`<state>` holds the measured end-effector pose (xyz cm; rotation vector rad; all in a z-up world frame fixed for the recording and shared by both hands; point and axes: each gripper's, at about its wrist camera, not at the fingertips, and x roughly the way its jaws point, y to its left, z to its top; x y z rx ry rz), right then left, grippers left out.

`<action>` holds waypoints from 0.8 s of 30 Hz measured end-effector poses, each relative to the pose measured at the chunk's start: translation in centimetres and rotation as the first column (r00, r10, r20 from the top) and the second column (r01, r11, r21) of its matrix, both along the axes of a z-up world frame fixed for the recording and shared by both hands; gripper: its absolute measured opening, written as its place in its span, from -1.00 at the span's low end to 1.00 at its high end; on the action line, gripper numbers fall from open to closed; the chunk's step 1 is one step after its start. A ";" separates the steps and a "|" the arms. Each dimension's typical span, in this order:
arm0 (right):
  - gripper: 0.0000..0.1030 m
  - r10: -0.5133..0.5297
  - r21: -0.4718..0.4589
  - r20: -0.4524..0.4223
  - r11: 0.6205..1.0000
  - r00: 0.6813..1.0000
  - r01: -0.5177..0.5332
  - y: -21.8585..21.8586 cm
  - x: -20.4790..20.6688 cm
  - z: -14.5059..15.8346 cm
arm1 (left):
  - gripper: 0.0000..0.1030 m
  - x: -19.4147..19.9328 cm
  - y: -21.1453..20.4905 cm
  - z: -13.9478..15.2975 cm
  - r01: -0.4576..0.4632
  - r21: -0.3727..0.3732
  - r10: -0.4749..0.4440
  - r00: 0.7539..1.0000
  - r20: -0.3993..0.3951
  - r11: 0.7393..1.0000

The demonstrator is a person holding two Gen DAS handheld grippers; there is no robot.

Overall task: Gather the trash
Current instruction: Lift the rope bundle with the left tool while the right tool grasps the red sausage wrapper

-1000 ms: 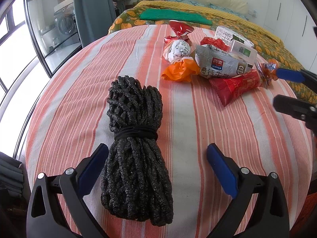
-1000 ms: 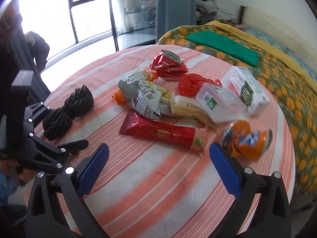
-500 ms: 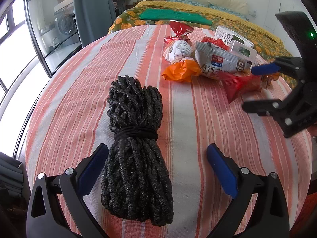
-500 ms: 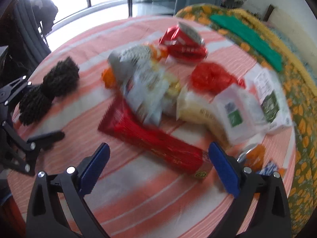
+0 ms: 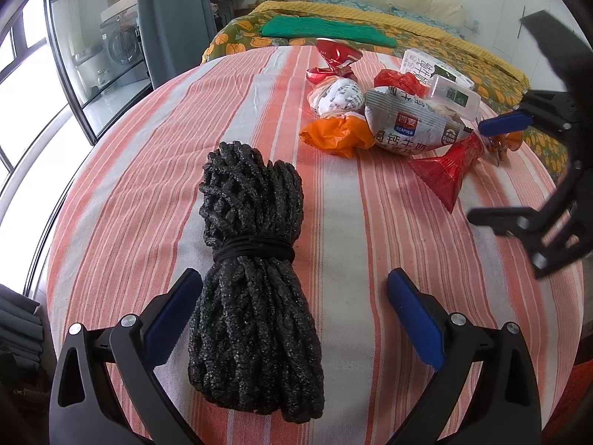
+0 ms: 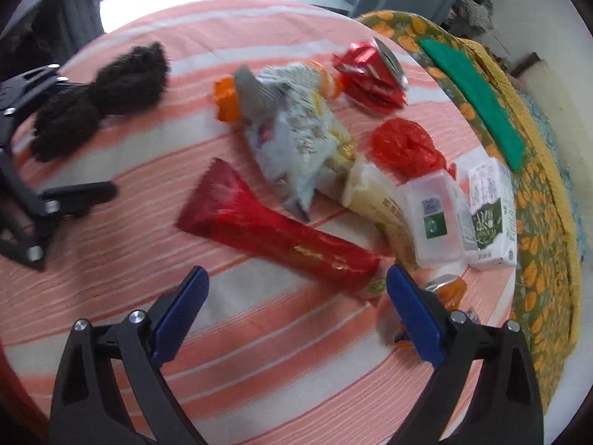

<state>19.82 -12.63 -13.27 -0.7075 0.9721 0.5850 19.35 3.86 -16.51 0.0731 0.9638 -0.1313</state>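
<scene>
A heap of trash lies on the striped tablecloth [image 5: 148, 170]: a long red wrapper [image 6: 274, 233], a grey-white snack bag [image 6: 296, 141], an orange bag [image 5: 337, 135], a red bag [image 6: 404, 148], a crushed red can [image 6: 370, 74], a clear plastic box [image 6: 433, 218] and a white carton [image 6: 489, 211]. My right gripper [image 6: 296, 307] is open and empty, just above the red wrapper's near end; it also shows in the left wrist view [image 5: 496, 170]. My left gripper [image 5: 292, 315] is open and empty, straddling a black net bundle [image 5: 252, 259].
A small orange wrapper [image 6: 448, 289] lies by my right finger. A bed with a yellow patterned cover [image 5: 426, 33] and a green cloth [image 5: 326, 29] stands beyond the table. Glass doors [image 5: 92, 55] are at the left.
My right gripper has moved forward and down over the trash heap, closer to the red wrapper. The left gripper and the net bundle have not moved.
</scene>
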 end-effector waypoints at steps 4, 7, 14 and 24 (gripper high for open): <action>0.76 -0.283 0.226 -0.159 0.922 0.946 0.314 -3.7 2.4 0.9 | 0.89 0.0 0.0 0.0 0.000 0.000 0.000 1.000 0.000 1.000; 0.79 -0.413 0.350 -0.267 0.800 0.871 0.487 -5.1 1.4 2.0 | 0.89 0.0 -0.1 0.0 0.000 0.001 0.000 1.000 0.000 1.000; 0.82 -0.599 0.380 -0.246 0.664 0.762 0.644 -1.1 2.1 0.8 | 0.89 0.0 0.0 0.0 0.000 0.000 0.000 1.000 0.000 1.000; 0.07 -0.620 0.340 -0.204 0.681 0.758 0.649 -4.9 -0.8 -0.1 | 0.89 0.1 -0.1 0.0 0.001 -0.003 -0.001 1.000 0.000 1.000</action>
